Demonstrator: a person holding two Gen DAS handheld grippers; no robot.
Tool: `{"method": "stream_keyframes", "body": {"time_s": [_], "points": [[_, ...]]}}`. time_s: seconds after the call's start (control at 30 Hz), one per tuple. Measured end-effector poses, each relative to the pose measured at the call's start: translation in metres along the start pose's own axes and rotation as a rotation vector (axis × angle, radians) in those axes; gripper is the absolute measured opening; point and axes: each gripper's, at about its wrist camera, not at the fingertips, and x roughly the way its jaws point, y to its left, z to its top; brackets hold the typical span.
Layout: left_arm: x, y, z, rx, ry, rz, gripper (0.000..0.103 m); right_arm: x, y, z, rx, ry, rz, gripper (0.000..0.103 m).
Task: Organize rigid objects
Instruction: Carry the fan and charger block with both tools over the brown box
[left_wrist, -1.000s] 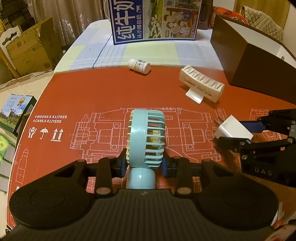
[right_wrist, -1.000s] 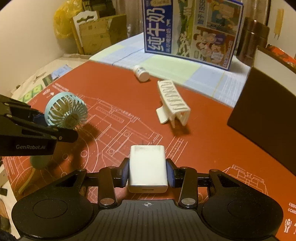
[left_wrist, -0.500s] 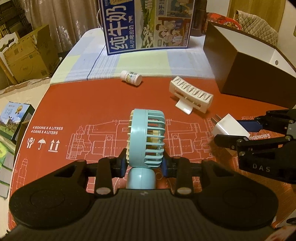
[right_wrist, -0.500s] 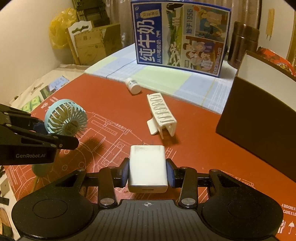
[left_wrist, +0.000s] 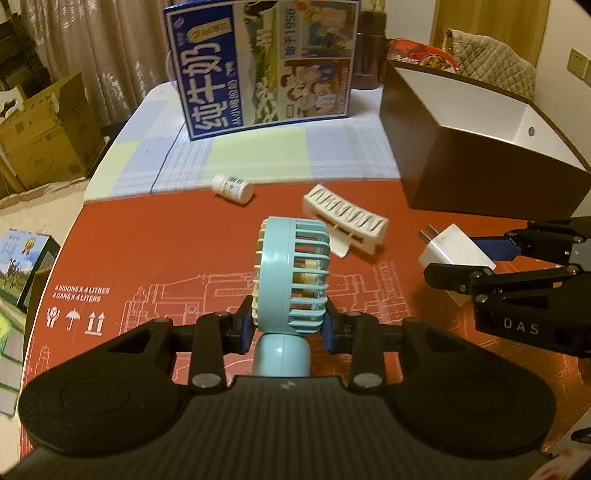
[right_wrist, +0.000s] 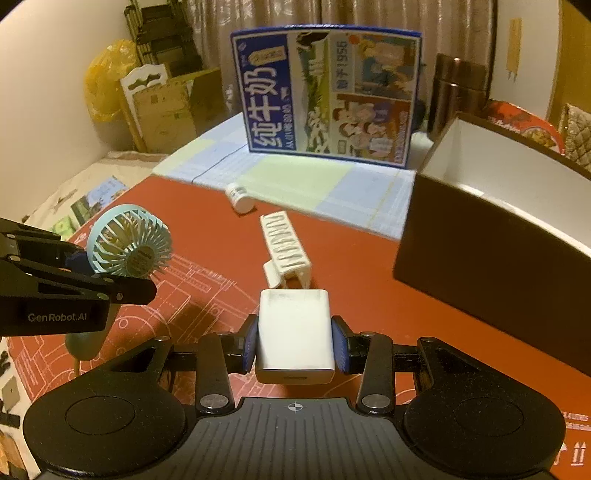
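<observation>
The main risk is judged to lie in carrying both loads toward the dark brown box (right_wrist: 480, 266) at once: the two grippers are held close together above the worktop (left_wrist: 166, 251), and a collision between them, or a knock against the box wall, could jar either object loose. The blue fan (left_wrist: 293, 273) is gripped across its rounded cage, whose slatted plastic could slip or rotate between the pads, since the handle hangs below the grip line. The left gripper (left_wrist: 288, 325) is clenched on the fan, whose head stands upright between the jaws and rises beyond them, raised off the worktop. The right gripper (right_wrist: 295, 347) is clamped on the white charger (right_wrist: 293, 328), which sits squarely between the jaws by its smooth flat sides, its prongs pointing forward as seen from the left wrist; a smooth casing of that kind is judged liable to slide if tilted. The white clip (left_wrist: 345, 221) and the small bottle (left_wrist: 232, 187) lie on the worktop ahead, well apart from both jaws.
</observation>
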Motion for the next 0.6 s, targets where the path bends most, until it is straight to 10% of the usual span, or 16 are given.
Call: {"method": "stream_keyframes", "body": {"time_s": [0.6], "points": [[-0.012, -0.059, 0.034, 0.089, -0.054, -0.089, 0.031, -0.049, -0.041, 0.002, 0.059, -0.075, -0.053, 0.038]]}}
